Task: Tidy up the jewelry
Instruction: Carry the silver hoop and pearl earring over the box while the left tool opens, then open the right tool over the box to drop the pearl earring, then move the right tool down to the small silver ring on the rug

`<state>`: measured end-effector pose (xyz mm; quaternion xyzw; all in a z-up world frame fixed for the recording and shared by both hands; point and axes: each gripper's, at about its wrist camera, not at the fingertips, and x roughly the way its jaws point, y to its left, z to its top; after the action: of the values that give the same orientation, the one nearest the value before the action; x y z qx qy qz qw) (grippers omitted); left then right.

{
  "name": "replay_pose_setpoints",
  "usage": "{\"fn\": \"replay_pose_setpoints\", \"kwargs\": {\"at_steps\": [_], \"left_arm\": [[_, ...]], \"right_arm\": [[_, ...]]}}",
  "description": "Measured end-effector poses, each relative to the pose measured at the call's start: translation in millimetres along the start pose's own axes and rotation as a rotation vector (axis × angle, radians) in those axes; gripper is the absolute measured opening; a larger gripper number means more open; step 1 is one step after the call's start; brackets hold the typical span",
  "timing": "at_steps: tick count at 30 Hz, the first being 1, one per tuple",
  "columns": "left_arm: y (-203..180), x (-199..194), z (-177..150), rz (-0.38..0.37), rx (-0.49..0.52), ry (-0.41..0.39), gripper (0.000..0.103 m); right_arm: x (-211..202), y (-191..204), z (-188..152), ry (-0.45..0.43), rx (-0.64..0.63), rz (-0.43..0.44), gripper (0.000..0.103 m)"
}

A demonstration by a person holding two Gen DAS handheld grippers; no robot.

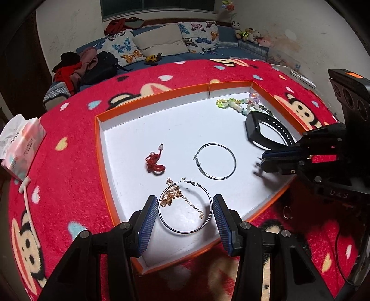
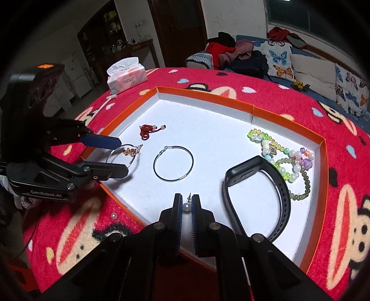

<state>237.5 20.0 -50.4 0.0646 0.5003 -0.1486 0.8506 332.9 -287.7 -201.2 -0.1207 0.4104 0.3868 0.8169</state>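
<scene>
A: Left gripper [image 1: 185,209] half open, jaws either side of the near hoop [image 1: 185,206] and gold chain [image 1: 175,195] in the tray [image 1: 101,148]; nothing pinched.
B: Right gripper [image 2: 186,206] closed on a pearl earring [image 2: 186,206] above the tray floor. Suggest lowering it beside the far hoop [image 2: 173,163] before letting go, clear of the band [image 2: 259,196].

A blue sofa [image 1: 161,53] with butterfly pillows [image 1: 122,46] sits under the window [image 1: 157,8], against a white wall [image 1: 69,25].
</scene>
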Motion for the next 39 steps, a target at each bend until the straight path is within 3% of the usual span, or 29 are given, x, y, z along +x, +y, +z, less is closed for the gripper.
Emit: {"fn": "replay_pose_setpoints", "kwargs": {"at_steps": [12,19,32,37,39], "left_arm": [[3.8,-3.8,1.0,0.003,-0.028,-0.016,0.055],[-2.6,-32.5,-2.7,0.006,-0.032,-0.074,0.055],[-35.0,-70.2,-39.2,-0.023,0.022,-0.091,0.056],[-41.6,-62.7,-53.2,-0.036,0.029,-0.064,0.056],[-42.1,-58.6,-56.7,-0.042,0.029,-0.053,0.055]], "right_arm": [[-7.7,-4.4,3.5,-0.024,0.034,0.037,0.01],[-31.8,5.9,1.2,-0.048,0.001,0.017,0.011],[-34.8,26.6,-43.7,0.034,-0.034,0.051,0.011],[-28.5,31.9,-50.4,0.048,-0.049,0.05,0.017],[-27.3,33.6,-51.6,0.049,-0.053,0.052,0.025]]}}
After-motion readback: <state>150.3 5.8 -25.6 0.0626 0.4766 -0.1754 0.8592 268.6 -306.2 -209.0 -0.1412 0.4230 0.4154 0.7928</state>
